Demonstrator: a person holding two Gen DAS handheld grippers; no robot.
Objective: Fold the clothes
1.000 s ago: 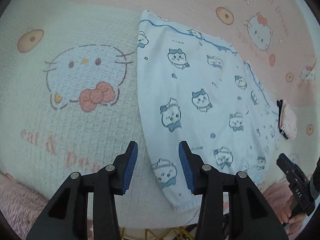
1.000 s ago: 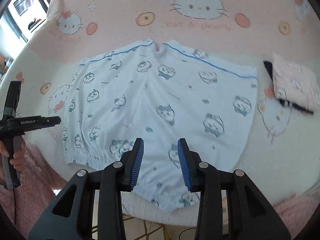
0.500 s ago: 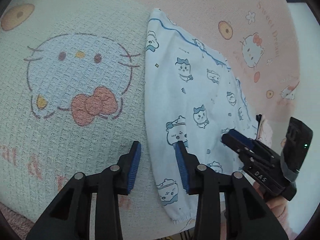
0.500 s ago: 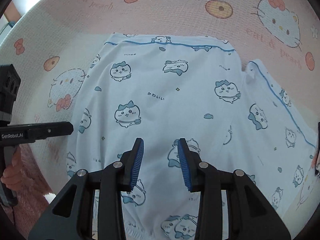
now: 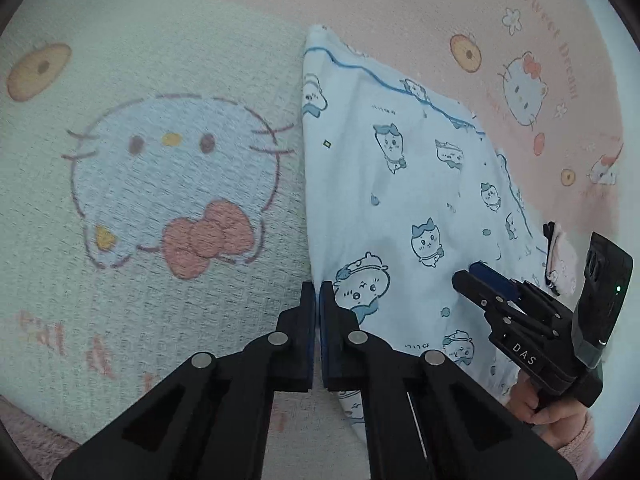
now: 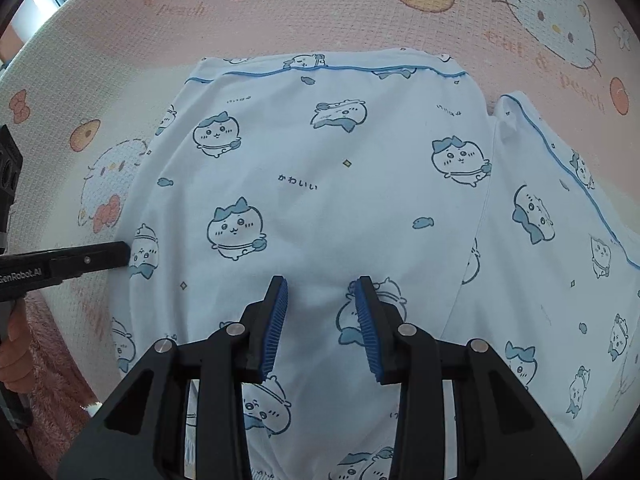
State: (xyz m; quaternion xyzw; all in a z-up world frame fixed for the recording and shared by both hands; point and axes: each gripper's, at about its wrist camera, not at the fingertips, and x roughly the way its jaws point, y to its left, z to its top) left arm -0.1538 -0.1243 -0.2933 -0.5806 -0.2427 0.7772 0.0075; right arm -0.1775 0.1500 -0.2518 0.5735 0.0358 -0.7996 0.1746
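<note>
Light blue pyjama shorts [image 5: 400, 200] with cartoon prints and blue piping lie flat on the bed cover [image 5: 160, 60]. My left gripper [image 5: 318, 290] is shut on the shorts' left edge, the cloth pinched between its blue pads. In the right wrist view the left gripper [image 6: 127, 254] meets that same edge of the shorts [image 6: 340, 160] from the left. My right gripper [image 6: 321, 284] stands open, low over the near middle of the left leg, with only flat cloth between its fingers. The left wrist view shows the right gripper [image 5: 468, 276] from the side, above the cloth.
The bed cover [image 6: 320, 8] is pink and pale green with cat and peach prints. A small folded pink garment [image 5: 562, 264] lies past the shorts' right side. A hand [image 5: 532, 404] in a fluffy pink sleeve holds the right gripper. The bed's near edge runs just below both grippers.
My left gripper has closed from open onto the shorts' left edge. The right gripper came in over the left leg and lower, then held still, its jaws unchanged.
</note>
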